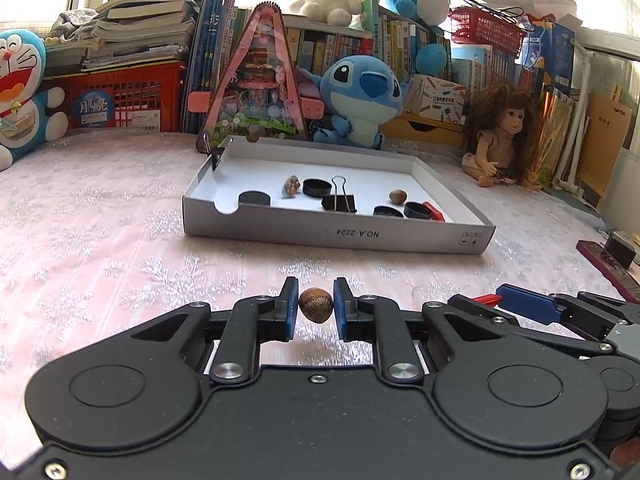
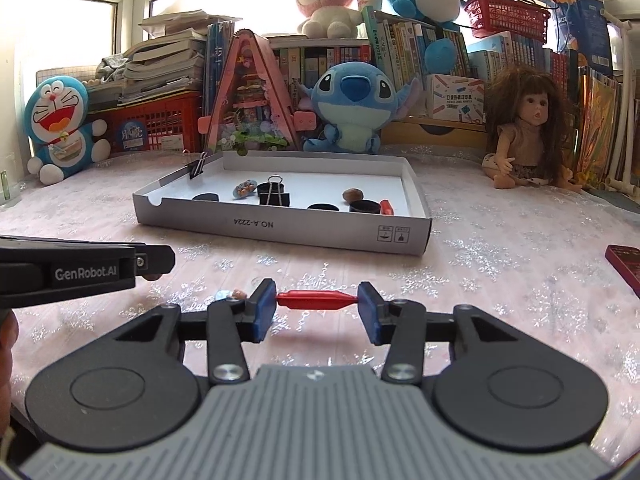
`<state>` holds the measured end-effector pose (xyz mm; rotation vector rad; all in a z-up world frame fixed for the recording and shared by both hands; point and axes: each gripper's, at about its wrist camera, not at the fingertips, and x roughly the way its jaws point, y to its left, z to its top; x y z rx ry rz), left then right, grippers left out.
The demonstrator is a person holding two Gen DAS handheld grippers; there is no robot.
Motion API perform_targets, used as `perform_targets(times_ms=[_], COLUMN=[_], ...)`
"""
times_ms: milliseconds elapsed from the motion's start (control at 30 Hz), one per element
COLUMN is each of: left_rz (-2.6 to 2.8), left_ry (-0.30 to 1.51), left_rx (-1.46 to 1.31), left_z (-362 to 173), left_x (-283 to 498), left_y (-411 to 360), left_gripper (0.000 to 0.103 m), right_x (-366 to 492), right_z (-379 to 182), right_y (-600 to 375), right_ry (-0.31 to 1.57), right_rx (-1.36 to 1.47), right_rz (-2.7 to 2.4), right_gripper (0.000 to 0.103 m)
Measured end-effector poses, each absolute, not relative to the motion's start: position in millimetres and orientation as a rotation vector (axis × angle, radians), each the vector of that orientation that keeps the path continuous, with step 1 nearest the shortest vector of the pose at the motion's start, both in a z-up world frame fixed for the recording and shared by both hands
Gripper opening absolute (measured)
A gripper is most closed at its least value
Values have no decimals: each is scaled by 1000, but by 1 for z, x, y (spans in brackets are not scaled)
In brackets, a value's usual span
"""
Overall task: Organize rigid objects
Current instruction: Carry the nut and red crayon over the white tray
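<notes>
Count: 2 brown ridged nuts, one between the left fingers (image 1: 315, 305), one in the white cardboard tray (image 1: 320, 232) ahead (image 1: 397, 195). 2 red plastic pegs, one between the right fingers (image 2: 316, 300), one in tray (image 2: 386, 207). 4 black round caps (image 1: 254, 198) (image 1: 317, 187) (image 1: 388, 211) (image 1: 416, 210). 2 black binder clips (image 1: 339, 201) (image 2: 196, 169).

A brown ridged nut (image 1: 315, 305) sits pinched between the left gripper's (image 1: 316, 306) pads. A red, spindle-shaped plastic piece (image 2: 317, 300) lies crosswise, clamped end-to-end in the right gripper (image 2: 317, 301).
</notes>
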<state>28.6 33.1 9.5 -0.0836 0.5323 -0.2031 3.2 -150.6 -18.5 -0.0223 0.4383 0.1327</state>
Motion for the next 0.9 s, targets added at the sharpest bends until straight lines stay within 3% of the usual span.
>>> perform_targets(times_ms=[900], left_rz=[-176], left_ry=[511], left_rx=[-96], left_z=[45], left_x=[89], left_y=[26], left_gripper=[17], right_x=[51], right_z=[12], right_y=[-192], right_ry=[422], right_rx=[3], right_rz=[71], right_gripper=[50])
